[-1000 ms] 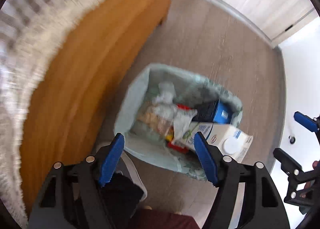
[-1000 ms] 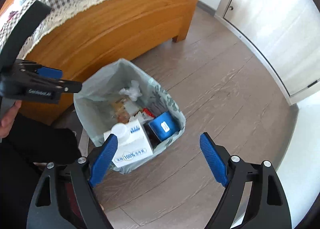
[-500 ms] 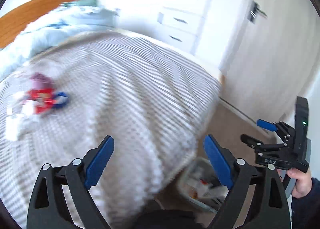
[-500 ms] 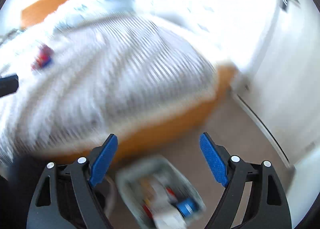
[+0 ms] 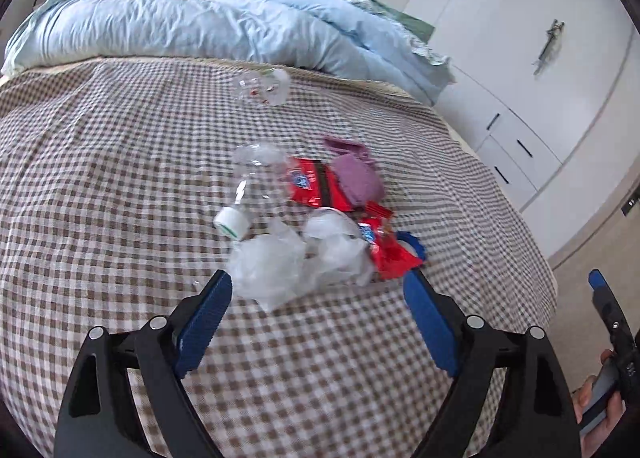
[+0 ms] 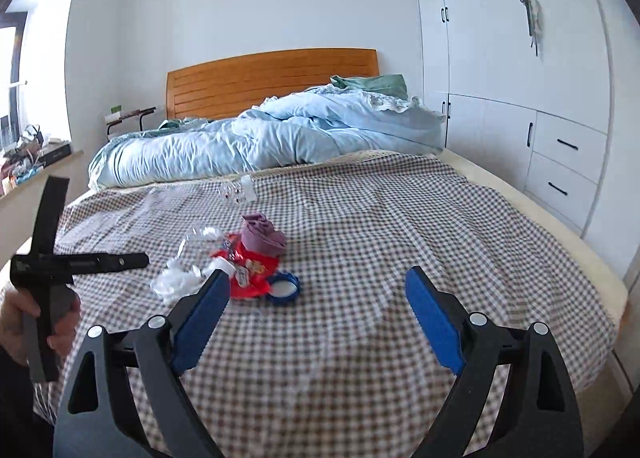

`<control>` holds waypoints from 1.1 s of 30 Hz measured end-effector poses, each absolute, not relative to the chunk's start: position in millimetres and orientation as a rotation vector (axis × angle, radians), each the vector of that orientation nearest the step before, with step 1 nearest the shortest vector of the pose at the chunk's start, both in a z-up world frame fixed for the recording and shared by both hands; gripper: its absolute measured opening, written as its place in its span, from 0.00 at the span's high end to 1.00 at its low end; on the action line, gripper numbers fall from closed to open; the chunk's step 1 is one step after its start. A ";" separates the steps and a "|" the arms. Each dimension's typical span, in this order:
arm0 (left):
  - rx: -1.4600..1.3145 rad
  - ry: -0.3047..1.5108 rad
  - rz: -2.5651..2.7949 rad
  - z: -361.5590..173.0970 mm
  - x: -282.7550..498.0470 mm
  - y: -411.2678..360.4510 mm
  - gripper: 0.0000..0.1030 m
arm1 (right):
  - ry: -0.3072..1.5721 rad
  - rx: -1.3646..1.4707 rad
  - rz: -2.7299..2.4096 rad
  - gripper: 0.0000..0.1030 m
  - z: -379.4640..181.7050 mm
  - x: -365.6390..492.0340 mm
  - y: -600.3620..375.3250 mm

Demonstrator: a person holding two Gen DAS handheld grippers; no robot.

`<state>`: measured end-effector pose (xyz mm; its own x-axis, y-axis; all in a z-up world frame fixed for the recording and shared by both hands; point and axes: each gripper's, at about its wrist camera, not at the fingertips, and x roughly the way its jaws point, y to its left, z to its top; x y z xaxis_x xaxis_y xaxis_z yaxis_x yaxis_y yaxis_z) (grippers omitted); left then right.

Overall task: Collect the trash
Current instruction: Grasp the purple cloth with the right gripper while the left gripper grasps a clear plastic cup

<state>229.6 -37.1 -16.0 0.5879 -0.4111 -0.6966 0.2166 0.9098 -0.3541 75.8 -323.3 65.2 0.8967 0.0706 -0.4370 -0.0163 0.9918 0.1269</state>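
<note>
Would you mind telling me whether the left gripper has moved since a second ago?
Yes. The left gripper has swung up from over the trash bag on the floor to above the checked bedspread, jaws open and empty after just closing slightly.

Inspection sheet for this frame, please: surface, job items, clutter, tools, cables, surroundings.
Surface: checked bedspread covering the bed, with trash lying mid-bed.
Job's things: crumpled clear plastic, clear bottle with a white cap, red wrappers, purple cloth piece, blue lid, and a small clear container farther up the bed.
Clutter: rumpled blue duvet at the head end.
Grippers: left tool open, nothing between the pads, its jaws just closed a little; right tool open and empty.
Cables: nothing seen.
Surroundings: wooden headboard, white wardrobe with drawers, and a cluttered windowsill.
</note>
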 end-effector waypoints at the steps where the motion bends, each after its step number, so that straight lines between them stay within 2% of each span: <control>1: -0.243 0.884 -0.332 -25.3 241.8 -32.0 0.29 | 0.455 0.155 0.058 0.17 63.8 86.3 -319.9; 3: -0.206 0.906 -0.293 -38.6 260.1 -31.8 0.38 | 0.451 0.210 0.071 0.17 58.7 111.4 -313.4; 5: -0.141 0.925 -0.272 -50.6 271.7 -40.5 0.40 | 0.462 0.231 0.064 0.17 52.7 131.9 -302.6; 6: -0.111 0.935 -0.267 -56.8 277.2 -45.3 0.48 | 0.485 0.229 0.068 0.17 49.5 144.8 -297.1; 7: -0.096 0.943 -0.271 -62.1 280.1 -48.9 0.76 | 0.515 0.210 0.087 0.17 45.9 158.0 -290.4; 8: -0.095 0.965 -0.282 -68.1 283.2 -50.4 0.88 | 0.537 0.180 0.104 0.17 44.0 171.6 -284.2; 10: -0.117 0.992 -0.288 -75.5 282.1 -45.3 0.99 | 0.581 0.115 0.109 0.17 39.3 201.3 -272.9; 16: -0.183 0.814 -0.225 -15.2 232.5 -19.2 1.00 | 0.694 0.167 0.183 0.17 9.1 279.8 -269.4; 18: -0.189 0.755 -0.212 1.2 221.4 -12.4 1.00 | 0.767 0.163 0.199 0.33 -6.7 306.7 -265.5; 19: -0.196 0.737 -0.210 6.8 220.7 -8.7 1.00 | 0.799 0.180 0.204 0.52 -16.4 314.8 -263.2; 20: -0.202 0.719 -0.198 11.4 221.2 -4.8 1.00 | 0.827 0.201 0.209 0.59 -25.9 319.7 -263.0; 32: -0.232 0.715 -0.157 11.5 225.6 12.0 1.00 | 0.815 0.103 0.209 0.60 -39.7 313.2 -248.9; 33: -0.232 0.710 -0.160 13.3 224.1 11.1 1.00 | 0.794 0.123 0.213 0.64 -41.1 310.0 -251.9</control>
<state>224.1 11.1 13.3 0.7479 -0.2236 -0.6250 0.0665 0.9621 -0.2646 310.0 -251.9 -41.1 0.6809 0.2350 -0.6936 -0.1431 0.9715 0.1887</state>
